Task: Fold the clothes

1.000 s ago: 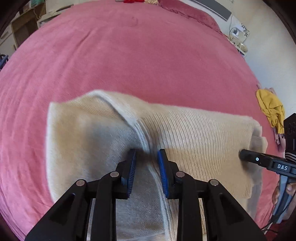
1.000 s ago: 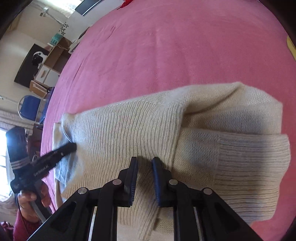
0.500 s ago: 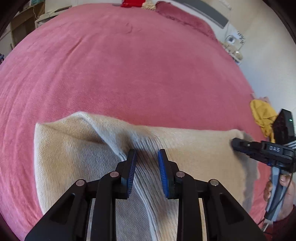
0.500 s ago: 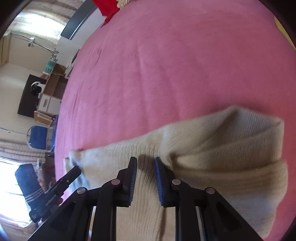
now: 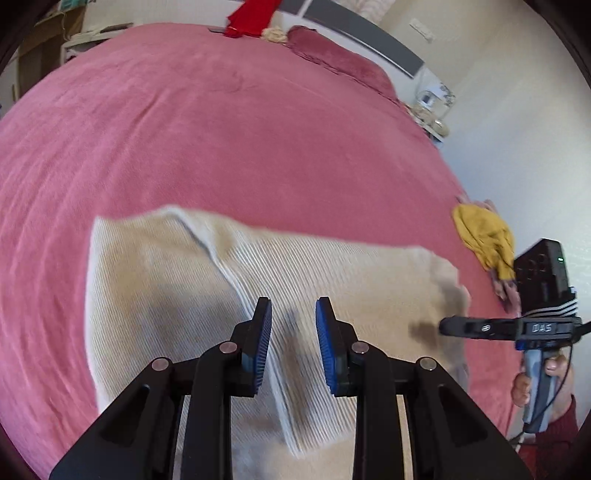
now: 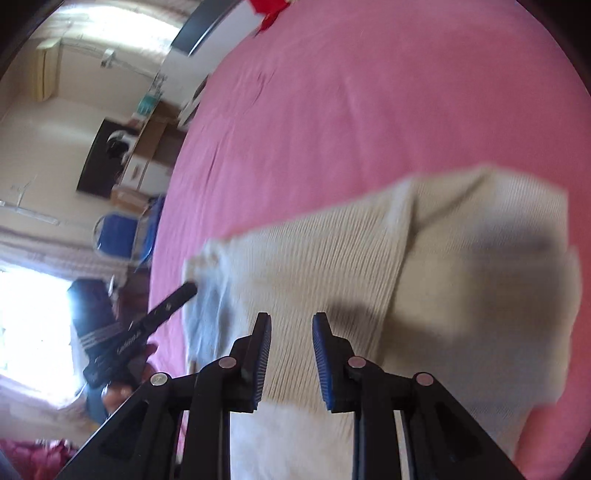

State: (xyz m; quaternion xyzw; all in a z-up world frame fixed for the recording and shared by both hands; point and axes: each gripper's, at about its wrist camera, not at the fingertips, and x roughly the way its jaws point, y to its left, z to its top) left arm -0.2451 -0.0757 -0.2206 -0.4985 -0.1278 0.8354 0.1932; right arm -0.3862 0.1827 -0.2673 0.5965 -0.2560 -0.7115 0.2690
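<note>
Since a moment ago you have drawn both claws back above the cream sweater [image 5: 177, 295], which lies folded on the pink bed [image 5: 221, 129]. Your left claw [image 5: 293, 343] stands partly open with nothing between its pads. Your right claw [image 6: 291, 350] is opening, empty too, over the knit. A yellow garment [image 5: 484, 236] sits at the bed's edge.

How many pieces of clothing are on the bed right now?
3: a cream sweater beneath both grippers, a yellow garment at the bed's right edge, a red one at the far end. More may be hidden.
</note>
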